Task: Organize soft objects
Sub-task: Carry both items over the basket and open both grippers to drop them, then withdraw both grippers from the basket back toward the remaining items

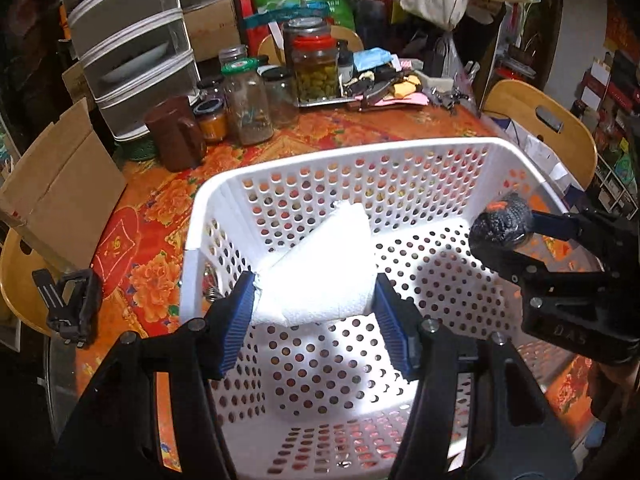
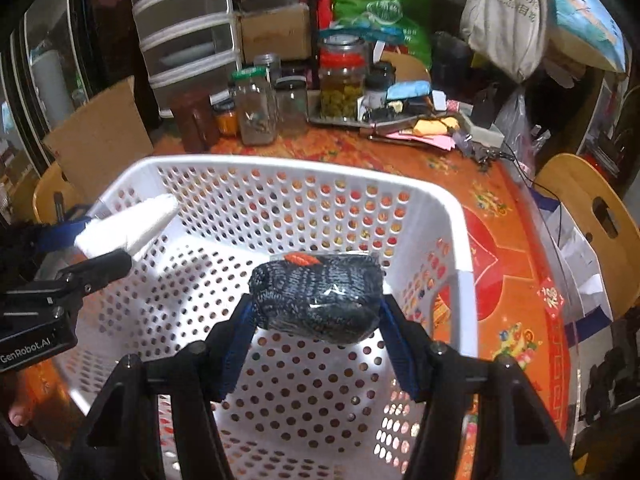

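Tabletop (image 1: 360, 128) comes first, covered in an orange floral cloth, with jars (image 1: 316, 68) and a brown mug (image 1: 176, 136) crowded along its far side beside a stack of clear drawers (image 1: 132, 44). On it stands a white perforated laundry basket (image 1: 360, 152), its floor bare. Above the basket's interior, the left gripper (image 1: 316, 292) is clamped on a folded white paper towel (image 1: 320, 272), both blue pads pressed into its sides. Beside it, also over the basket, the right gripper (image 2: 316, 308) is clamped on a dark knitted bundle (image 2: 316, 296) wrapped in clear plastic, a small orange patch on top.
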Action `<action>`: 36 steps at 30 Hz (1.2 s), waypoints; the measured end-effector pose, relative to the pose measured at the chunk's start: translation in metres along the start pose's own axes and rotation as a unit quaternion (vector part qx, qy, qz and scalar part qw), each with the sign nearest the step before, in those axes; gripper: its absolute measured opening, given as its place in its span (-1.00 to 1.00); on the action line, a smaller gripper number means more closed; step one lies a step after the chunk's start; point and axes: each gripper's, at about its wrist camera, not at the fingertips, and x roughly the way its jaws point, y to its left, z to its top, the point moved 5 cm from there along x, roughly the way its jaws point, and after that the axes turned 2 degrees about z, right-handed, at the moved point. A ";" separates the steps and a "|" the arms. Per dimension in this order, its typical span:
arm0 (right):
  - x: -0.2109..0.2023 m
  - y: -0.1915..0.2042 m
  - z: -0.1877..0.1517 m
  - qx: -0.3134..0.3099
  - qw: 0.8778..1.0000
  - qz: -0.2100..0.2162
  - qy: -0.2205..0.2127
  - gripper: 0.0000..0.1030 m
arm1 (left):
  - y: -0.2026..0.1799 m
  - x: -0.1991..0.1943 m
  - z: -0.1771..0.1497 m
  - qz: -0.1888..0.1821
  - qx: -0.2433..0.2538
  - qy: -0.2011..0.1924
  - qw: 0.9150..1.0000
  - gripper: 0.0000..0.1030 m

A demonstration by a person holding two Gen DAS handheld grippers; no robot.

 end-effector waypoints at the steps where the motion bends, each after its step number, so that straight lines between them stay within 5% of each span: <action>1: 0.003 -0.001 0.000 -0.001 1.000 0.000 0.002 0.20 | 0.000 0.002 -0.001 -0.001 0.000 0.000 1.000 0.09; 7: 0.006 0.000 0.001 -0.004 1.000 -0.005 -0.002 0.22 | -0.001 0.005 -0.003 0.006 0.001 -0.008 1.000 0.13; 10: 0.005 0.001 0.000 -0.008 1.000 -0.006 -0.007 0.27 | 0.002 0.003 -0.004 0.001 -0.005 -0.015 1.000 0.33; 15: -0.007 0.003 0.002 -0.008 1.000 -0.006 -0.029 0.75 | 0.003 -0.011 -0.008 0.007 -0.001 -0.031 0.999 0.68; 20: -0.030 0.002 0.004 -0.004 0.999 -0.005 -0.051 0.97 | 0.004 -0.038 -0.012 -0.008 -0.002 -0.058 0.998 0.97; 36: -0.125 0.015 -0.030 -0.008 0.992 -0.012 -0.128 1.00 | 0.033 -0.155 -0.066 0.014 -0.019 -0.131 0.991 1.00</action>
